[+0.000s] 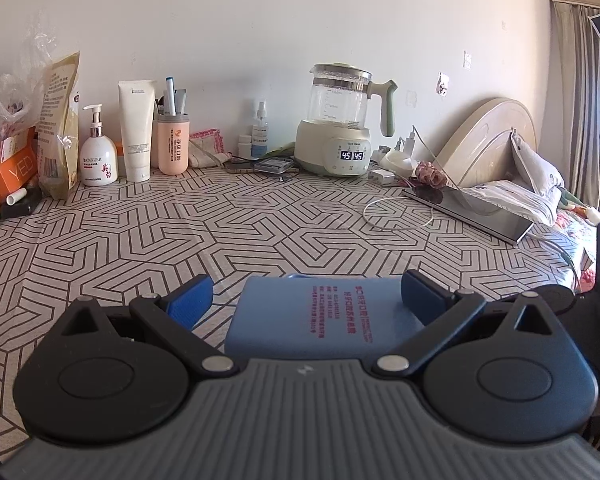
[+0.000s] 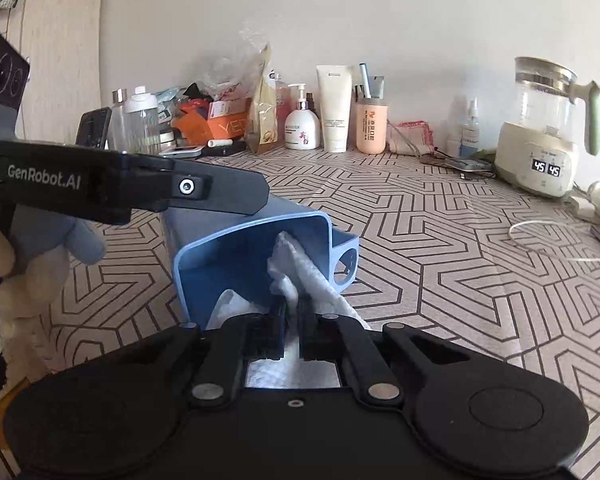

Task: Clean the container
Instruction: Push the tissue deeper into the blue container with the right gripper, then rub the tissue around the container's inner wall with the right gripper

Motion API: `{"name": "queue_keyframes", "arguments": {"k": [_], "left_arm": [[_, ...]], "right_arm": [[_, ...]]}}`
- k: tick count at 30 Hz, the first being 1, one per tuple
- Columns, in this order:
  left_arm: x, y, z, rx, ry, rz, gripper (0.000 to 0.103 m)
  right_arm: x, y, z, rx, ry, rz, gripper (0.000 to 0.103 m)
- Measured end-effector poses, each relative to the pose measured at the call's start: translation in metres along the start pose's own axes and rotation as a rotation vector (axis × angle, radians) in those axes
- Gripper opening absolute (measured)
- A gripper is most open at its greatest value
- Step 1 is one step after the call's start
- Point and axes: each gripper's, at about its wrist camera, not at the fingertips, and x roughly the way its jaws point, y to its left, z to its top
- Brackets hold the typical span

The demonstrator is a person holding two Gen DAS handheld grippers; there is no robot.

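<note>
Bedroom: bed (image 1: 496, 160), toiletries-crowded table (image 1: 260, 232)

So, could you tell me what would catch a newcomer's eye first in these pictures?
First the blue container, lying on its side on the patterned tablecloth with its open mouth toward the right gripper, which is shut on a white cloth pushed into it. The left gripper straddles the container's body with its blue pads wide. At the back by the wall, a glass kettle on a lit base stands out.
</note>
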Motion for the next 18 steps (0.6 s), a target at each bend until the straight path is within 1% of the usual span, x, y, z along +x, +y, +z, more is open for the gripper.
{"name": "queue_keyframes", "arguments": {"k": [1,3,5,7,10,12,15,18], "left_arm": [[0.001,0.001,0.001,-0.003,0.004,-0.002,0.103],[0.003,0.001,0.003,-0.006,0.016,-0.006,0.103],[0.005,0.001,0.006,-0.009,0.033,-0.009,0.103],[0.007,0.002,0.007,-0.028,0.046,-0.012,0.103],[0.009,-0.002,0.006,-0.035,0.043,-0.03,0.103],[0.008,-0.008,0.006,-0.017,0.038,-0.013,0.103],[0.004,-0.019,0.008,0.064,0.061,0.0,0.103],[0.007,-0.031,0.002,0.2,0.103,0.043,0.102]], "right_arm": [[0.001,-0.007,0.001,0.042,0.007,0.035,0.004],[0.003,-0.024,0.003,0.125,0.028,0.133,0.004],[0.004,-0.04,0.001,0.213,0.061,0.262,0.004],[0.007,-0.042,-0.002,0.257,0.08,0.341,0.004],[0.008,-0.03,-0.004,0.238,0.072,0.323,0.004],[0.01,-0.026,-0.007,0.241,0.061,0.333,0.004],[0.012,-0.032,-0.01,0.271,0.056,0.361,0.004],[0.011,-0.033,-0.011,0.268,0.048,0.366,0.004]]}}
